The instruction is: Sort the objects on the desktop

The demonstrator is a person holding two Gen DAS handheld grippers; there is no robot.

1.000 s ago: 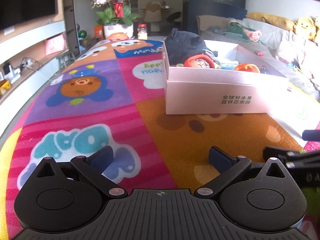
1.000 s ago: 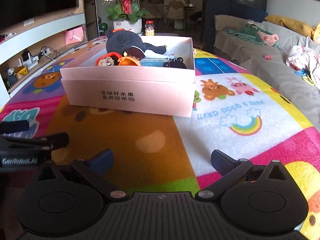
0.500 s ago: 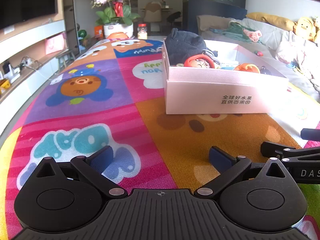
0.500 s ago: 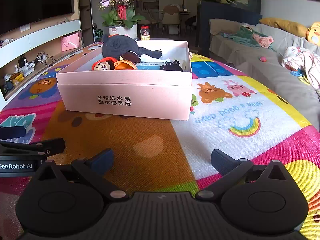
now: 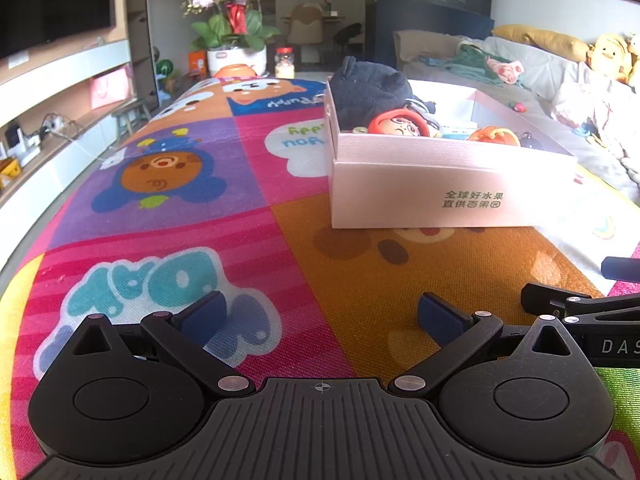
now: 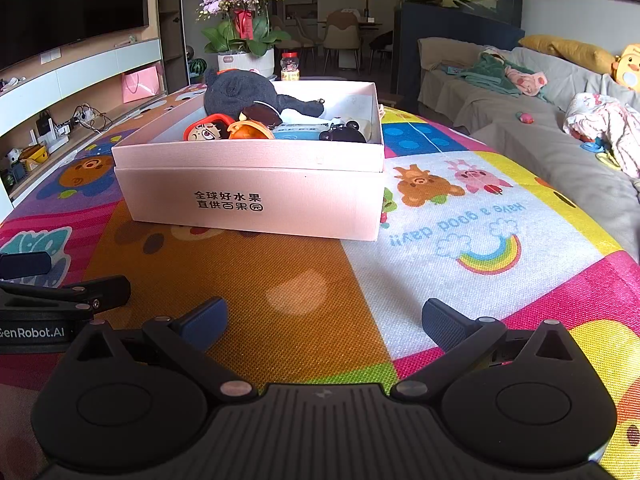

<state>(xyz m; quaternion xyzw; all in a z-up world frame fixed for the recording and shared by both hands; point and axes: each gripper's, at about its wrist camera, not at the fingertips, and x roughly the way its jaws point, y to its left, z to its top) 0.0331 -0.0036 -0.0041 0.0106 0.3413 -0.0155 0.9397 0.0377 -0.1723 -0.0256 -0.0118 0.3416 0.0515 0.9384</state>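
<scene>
A pink cardboard box [image 5: 440, 196] [image 6: 256, 200] stands on the colourful cartoon mat [image 5: 200, 184] [image 6: 460, 232]. Inside it lie a dark plush toy [image 5: 368, 88] [image 6: 240, 92], a red-haired doll head [image 5: 396, 124] [image 6: 206, 130], an orange toy [image 5: 494, 136] [image 6: 248, 130] and small black items [image 6: 344, 133]. My left gripper [image 5: 320, 316] is open, low over the mat, well short of the box. My right gripper [image 6: 324, 320] is also open with nothing between its fingers, facing the box front. Each gripper shows at the edge of the other's view.
A potted orchid [image 5: 236, 24] [image 6: 244, 28] and a jar [image 5: 285, 62] stand at the mat's far end. A TV shelf [image 5: 48, 92] runs along the left. A sofa [image 6: 540, 120] with clothes and soft toys lies to the right.
The right wrist view has risen and shifted slightly, so the box sits a little further left. The left gripper has barely moved. Both stay open.
</scene>
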